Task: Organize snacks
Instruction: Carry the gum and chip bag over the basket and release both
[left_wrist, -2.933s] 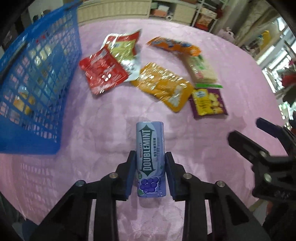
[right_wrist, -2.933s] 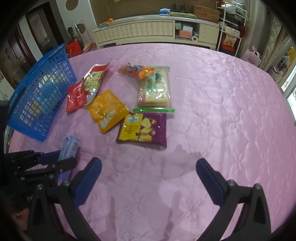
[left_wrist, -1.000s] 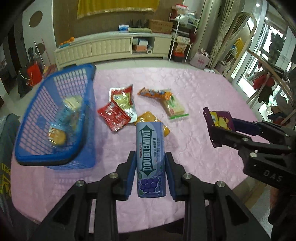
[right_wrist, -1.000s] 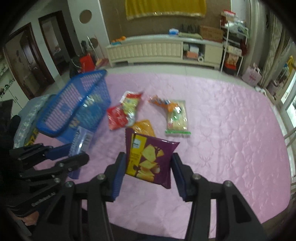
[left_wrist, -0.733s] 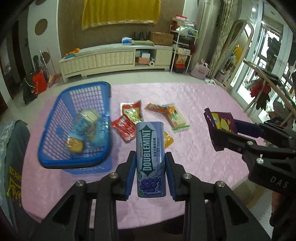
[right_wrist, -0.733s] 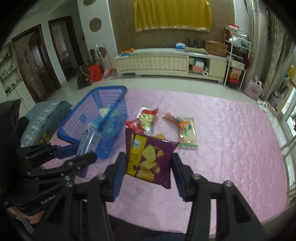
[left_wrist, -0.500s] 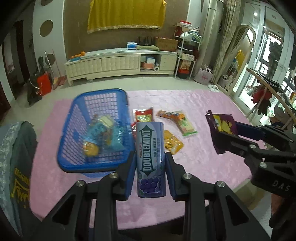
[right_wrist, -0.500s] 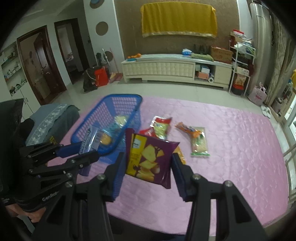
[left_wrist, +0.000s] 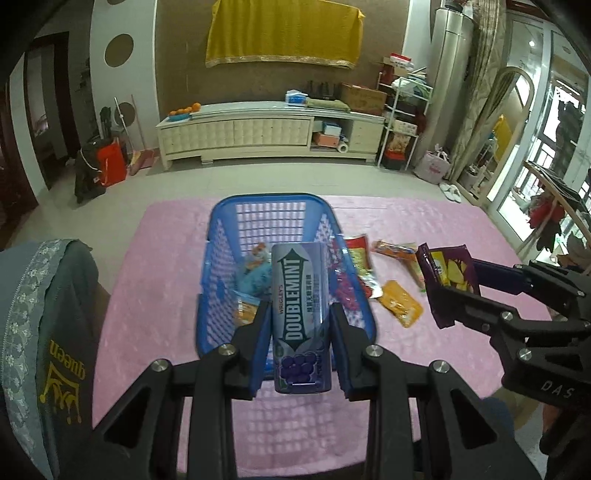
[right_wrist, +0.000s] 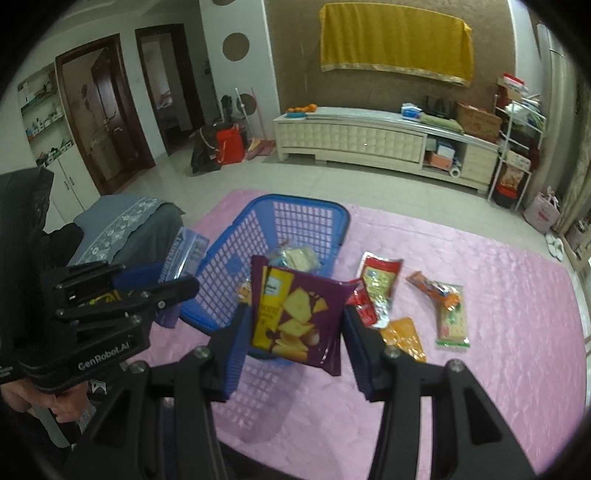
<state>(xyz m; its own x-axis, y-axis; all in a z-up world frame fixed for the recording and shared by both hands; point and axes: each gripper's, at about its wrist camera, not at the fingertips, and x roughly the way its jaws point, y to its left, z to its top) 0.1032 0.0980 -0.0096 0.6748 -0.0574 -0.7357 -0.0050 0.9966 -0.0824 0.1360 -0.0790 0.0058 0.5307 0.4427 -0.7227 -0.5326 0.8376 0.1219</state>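
Observation:
My left gripper is shut on a purple Doublemint gum bottle and holds it high above the near end of the blue basket. My right gripper is shut on a purple chip bag, also held high, near the basket. The basket holds several snacks. On the pink table, right of the basket, lie a red-and-green pack, an orange pack, a cracker pack and an orange wrapper. The right gripper with its bag shows in the left wrist view.
A chair with a grey cloth stands at the table's left edge. A white cabinet lines the far wall. A shelf rack stands at the back right.
Both grippers have risen and drawn back, each keeping its snack. The left one has swung left, so the basket now lies straight under the gum bottle.

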